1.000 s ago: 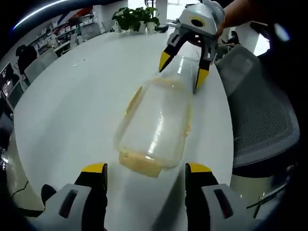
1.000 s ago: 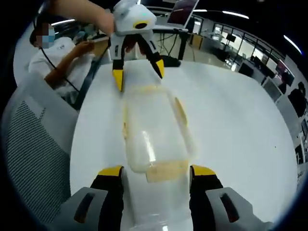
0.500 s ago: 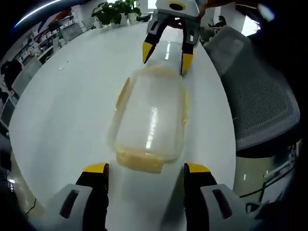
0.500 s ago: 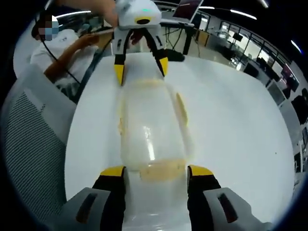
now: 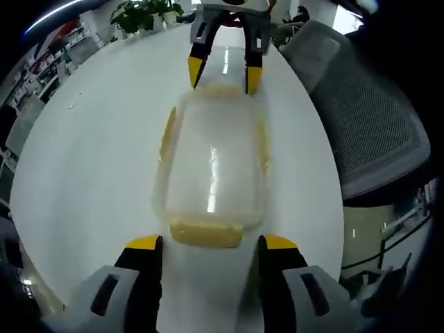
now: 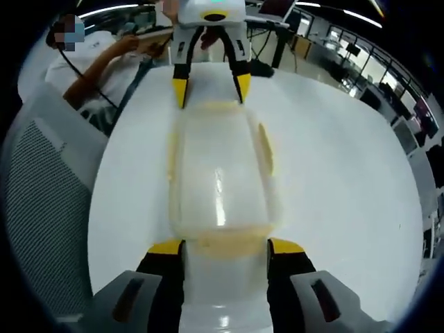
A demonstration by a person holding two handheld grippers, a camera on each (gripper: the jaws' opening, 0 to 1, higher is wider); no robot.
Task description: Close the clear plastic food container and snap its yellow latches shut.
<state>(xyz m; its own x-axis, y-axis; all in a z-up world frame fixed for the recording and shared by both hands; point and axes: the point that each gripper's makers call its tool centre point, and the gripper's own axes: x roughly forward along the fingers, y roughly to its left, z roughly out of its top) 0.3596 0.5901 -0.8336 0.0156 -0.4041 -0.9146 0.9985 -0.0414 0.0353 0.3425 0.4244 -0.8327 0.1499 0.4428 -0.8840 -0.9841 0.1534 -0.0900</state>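
My left claw (image 5: 202,241) stands with its two yellow-tipped jaws apart, one on each side of the near yellow latch (image 5: 206,232) of the clear plastic container (image 5: 211,163); the tips sit just beside that latch, and I cannot tell whether they touch it. My right claw (image 6: 225,245) is spread the same way at the other short end, its tips flanking the end latch (image 6: 223,246) there and close against the container's corners. Neither claw is clamped on anything.

The one container lies lengthwise between the two claws on the white round table (image 5: 90,152), its clear lid down on top. I count four yellow latches: one at each short end and one along each long side. In the left gripper view the left side latch (image 5: 166,135) splays outward from the wall, and the right side latch (image 5: 263,139) runs along the opposite edge.

Each view catches the opposite claw at the container's far end: the right claw (image 5: 220,69) in the left gripper view, the left claw (image 6: 211,84) in the right gripper view, both with jaws apart.

The left gripper view adds a grey mesh chair (image 5: 364,118) to the right of the table and potted plants (image 5: 142,12) beyond its far edge. The right gripper view instead gives a second mesh chair (image 6: 38,201) at the left, a seated person (image 6: 94,59) in white behind it, and a laptop (image 6: 274,8) far off.
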